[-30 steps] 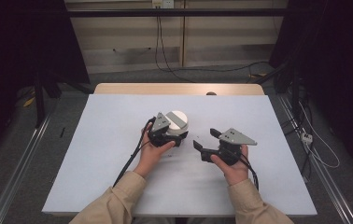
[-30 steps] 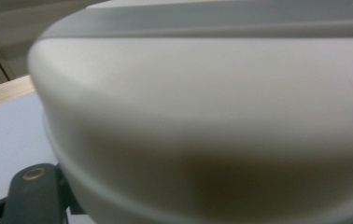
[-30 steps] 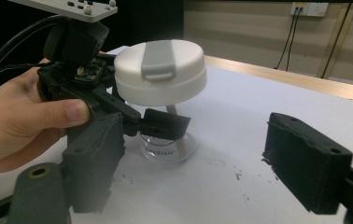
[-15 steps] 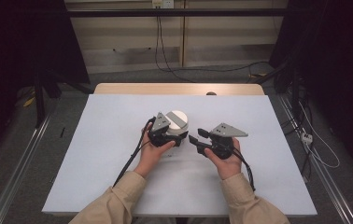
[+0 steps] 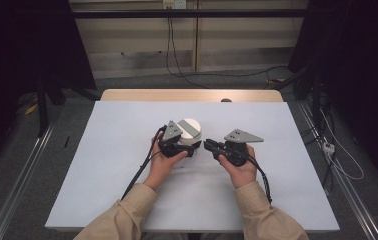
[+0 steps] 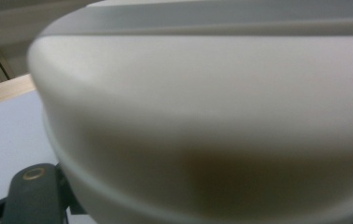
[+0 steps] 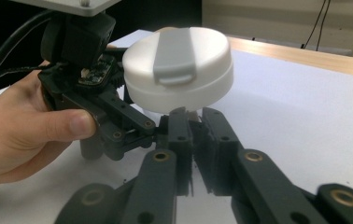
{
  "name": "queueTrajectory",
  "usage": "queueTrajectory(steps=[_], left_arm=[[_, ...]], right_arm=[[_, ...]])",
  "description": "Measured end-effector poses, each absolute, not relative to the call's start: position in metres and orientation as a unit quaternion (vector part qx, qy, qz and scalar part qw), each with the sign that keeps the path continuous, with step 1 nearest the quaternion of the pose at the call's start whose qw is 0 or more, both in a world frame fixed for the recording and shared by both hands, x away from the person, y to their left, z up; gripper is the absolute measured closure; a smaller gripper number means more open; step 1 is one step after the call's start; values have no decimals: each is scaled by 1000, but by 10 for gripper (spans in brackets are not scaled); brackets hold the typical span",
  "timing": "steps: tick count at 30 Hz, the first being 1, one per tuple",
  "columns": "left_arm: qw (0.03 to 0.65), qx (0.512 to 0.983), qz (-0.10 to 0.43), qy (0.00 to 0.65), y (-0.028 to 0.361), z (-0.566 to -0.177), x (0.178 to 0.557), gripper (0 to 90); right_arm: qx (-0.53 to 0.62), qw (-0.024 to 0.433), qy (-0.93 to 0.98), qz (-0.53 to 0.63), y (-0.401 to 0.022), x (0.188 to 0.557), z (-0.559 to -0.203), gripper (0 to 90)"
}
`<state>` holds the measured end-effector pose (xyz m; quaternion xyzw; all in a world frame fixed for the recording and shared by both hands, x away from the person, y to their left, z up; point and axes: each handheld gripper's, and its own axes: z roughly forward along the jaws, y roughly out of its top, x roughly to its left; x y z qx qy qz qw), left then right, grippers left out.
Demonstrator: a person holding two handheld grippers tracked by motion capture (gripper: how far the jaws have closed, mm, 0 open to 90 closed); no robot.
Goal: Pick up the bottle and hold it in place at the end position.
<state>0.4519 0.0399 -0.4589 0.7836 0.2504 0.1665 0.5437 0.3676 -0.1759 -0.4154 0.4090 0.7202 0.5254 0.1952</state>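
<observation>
A: Entry one, changes. The right hand-held gripper (image 5: 208, 145) has swung in from the right of the bench (image 5: 102, 165) toward the middle, and its jaws have just been closing; they now stand almost pressed together, tips just below the white container (image 5: 190, 129). Whether anything thin sits between the pads, I cannot tell. The left hand-held gripper (image 5: 193, 148) has kept its place.

B: Entry two, position of the container?

A: Near the middle of the bench, slightly toward the far side. It sits at the jaw end of the left hand-held gripper, whose jaws are drawn close and reach under it; the exact point they pinch is hidden. In the left gripper view the container (image 6: 212, 116) looms right in front of the camera, blurred. In the right gripper view the container (image 7: 179, 70) stands just above and beyond the nearly closed tips of the right hand-held gripper (image 7: 193, 126).

B: Entry three, materials and shapes?

A: Container: round, low, smooth matt white plastic, with a grey flip tab across the lid. Hand-held grippers: black linked arms with brass-coloured pivots, each topped by a grey three-cornered plate. Bench: flat, pale blue-white sheet with a wooden strip along the far edge.
</observation>
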Motion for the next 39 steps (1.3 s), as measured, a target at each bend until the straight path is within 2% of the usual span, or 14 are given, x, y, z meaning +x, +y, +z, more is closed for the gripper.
queueTrajectory(steps=[5,39], left_arm=[[545,782,167,253,40,-459,452,186],[542,784,170,251,40,-459,451,186]], right_arm=[[401,189,728,523,-170,370,-414,900],[389,203,733,521,-159,379,-409,900]])
